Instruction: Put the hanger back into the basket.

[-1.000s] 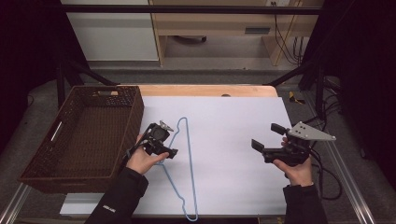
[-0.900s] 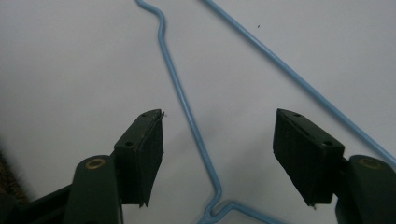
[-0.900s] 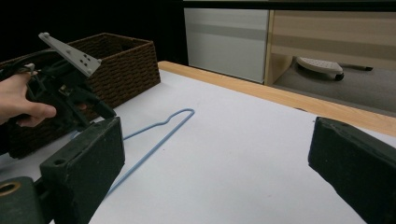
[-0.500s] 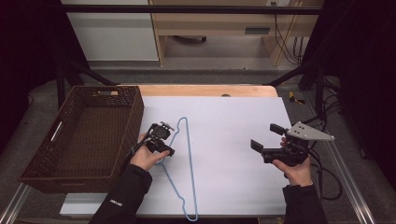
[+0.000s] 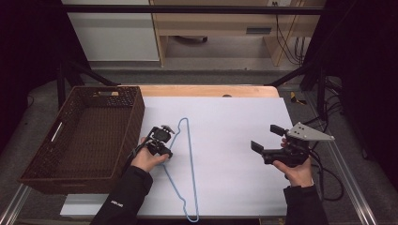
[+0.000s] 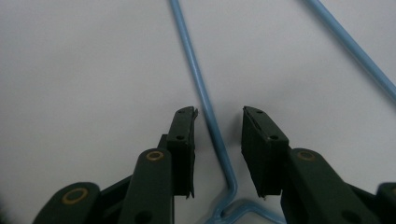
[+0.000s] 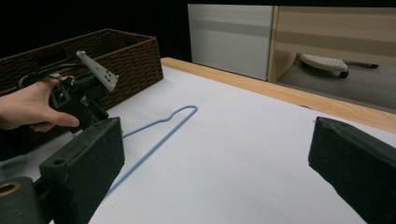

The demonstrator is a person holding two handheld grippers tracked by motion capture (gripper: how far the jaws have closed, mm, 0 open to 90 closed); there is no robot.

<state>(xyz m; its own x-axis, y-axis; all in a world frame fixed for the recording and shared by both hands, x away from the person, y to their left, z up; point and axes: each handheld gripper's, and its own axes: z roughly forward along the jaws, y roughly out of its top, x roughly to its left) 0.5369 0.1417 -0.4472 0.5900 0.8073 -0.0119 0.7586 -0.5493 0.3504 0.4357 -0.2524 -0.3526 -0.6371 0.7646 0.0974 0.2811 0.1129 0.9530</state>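
Since a second ago my left gripper (image 5: 165, 140) has crept a little toward the far edge along the blue wire hanger (image 5: 184, 173), and its fingers (image 6: 183, 140) are apart with one thin wire arm of the hanger running up between them, neither pad touching it. That hanger lies flat on the white worktop (image 5: 225, 122) just right of the brown wicker basket (image 5: 89, 136), its long axis running from near edge to far edge. My right gripper (image 5: 266, 138) hovers well apart over the worktop's right side, fingers (image 7: 84, 172) spread wide on nothing.
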